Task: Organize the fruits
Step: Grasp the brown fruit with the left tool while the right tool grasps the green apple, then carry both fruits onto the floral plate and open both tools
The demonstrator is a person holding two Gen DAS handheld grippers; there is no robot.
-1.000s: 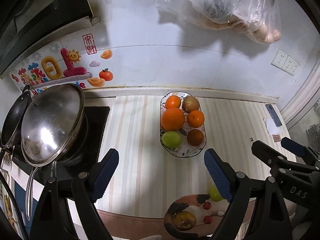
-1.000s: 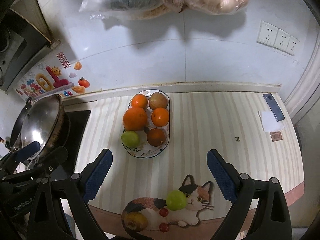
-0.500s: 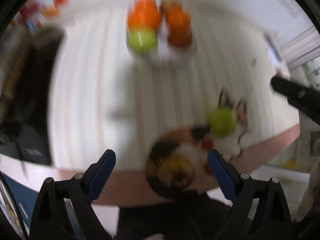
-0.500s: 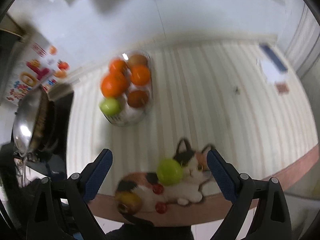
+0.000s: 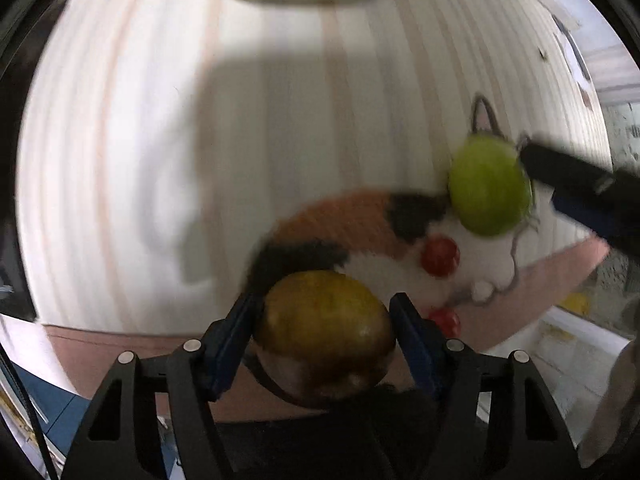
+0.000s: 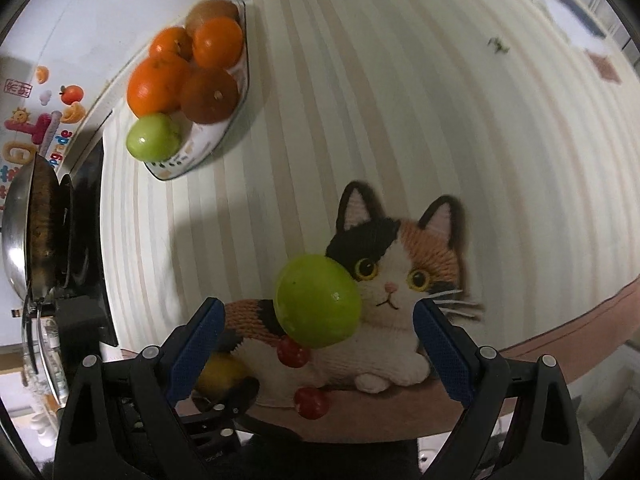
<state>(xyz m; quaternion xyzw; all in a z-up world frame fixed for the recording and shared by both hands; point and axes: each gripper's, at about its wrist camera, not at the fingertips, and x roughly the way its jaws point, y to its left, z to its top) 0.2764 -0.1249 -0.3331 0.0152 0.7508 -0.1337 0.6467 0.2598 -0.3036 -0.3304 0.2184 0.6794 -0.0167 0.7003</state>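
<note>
The yellow-brown fruit [image 5: 324, 320] lies at the tail end of the cat mat [image 6: 400, 344], close to the table's [image 5: 120, 160] near edge, and sits between the blue pads of the left tongs [image 5: 324, 334]; their jaws have just been closing, and both pads now look to touch its sides, though blur keeps me from saying how firmly they press. The green fruit [image 6: 316, 300] rests on the cat mat beside the cat's face, inside the spread jaws of the right tongs [image 6: 316, 352], with clear gaps to either pad (those jaws have narrowed only slightly and grip nothing). Two small red fruits [image 6: 294, 352] lie on the mat near the green fruit, one just below it and the other [image 6: 310, 402] nearer the table's edge, both within the reach of the right tongs. The mat's lower border sits at the brown strip along the table's near edge, so there is little room on that side. Beyond the cat mat, toward the wall, a wide stretch of striped table lies bare up to the fruit bowl [image 6: 192, 156], which holds several orange fruits [image 6: 158, 84], a brownish one at the back and a green one [image 6: 154, 136] at its near end. Left of the bowl, well apart from the mat, a steel pan [image 6: 20, 240] stands on a dark stove [image 6: 86, 220]. In the left wrist view one finger of the right tongs [image 5: 568, 176] comes in from the right, just beside the green fruit [image 5: 490, 184].
</note>
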